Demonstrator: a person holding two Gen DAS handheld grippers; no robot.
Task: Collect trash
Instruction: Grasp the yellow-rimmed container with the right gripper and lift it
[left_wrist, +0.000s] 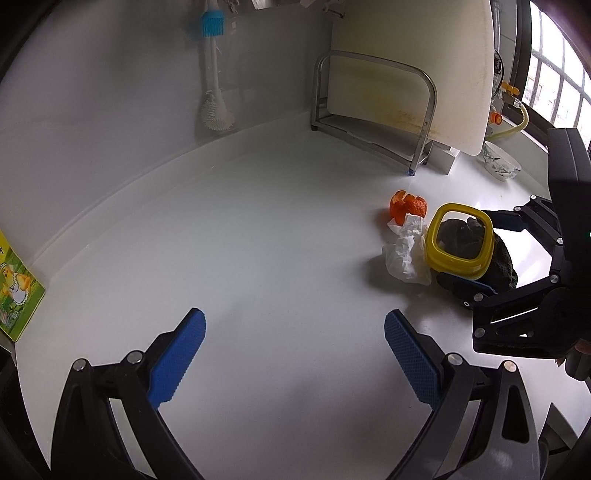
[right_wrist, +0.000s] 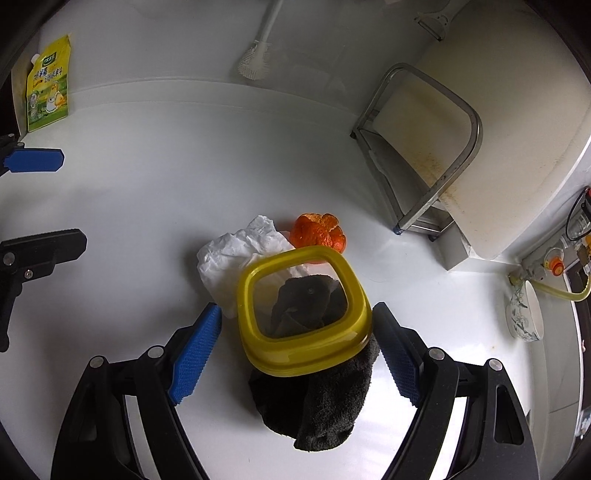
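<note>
Yellow plastic rims the clear-windowed lid (right_wrist: 303, 314) between my right hand-held gripper (right_wrist: 295, 354) pads, jaws wide and gripping nothing. The lid rests tilted on a black cloth (right_wrist: 325, 402) near me, with the crumpled tissue (right_wrist: 236, 254) and orange peel (right_wrist: 319, 232) just beyond. If I close now, I judge I'd pinch lid or cloth, not trash. My left hand-held gripper (left_wrist: 295, 358) hovers empty and wide over bare table (left_wrist: 258, 240). The far-left pouch (right_wrist: 48, 85) has print too small to read.
</note>
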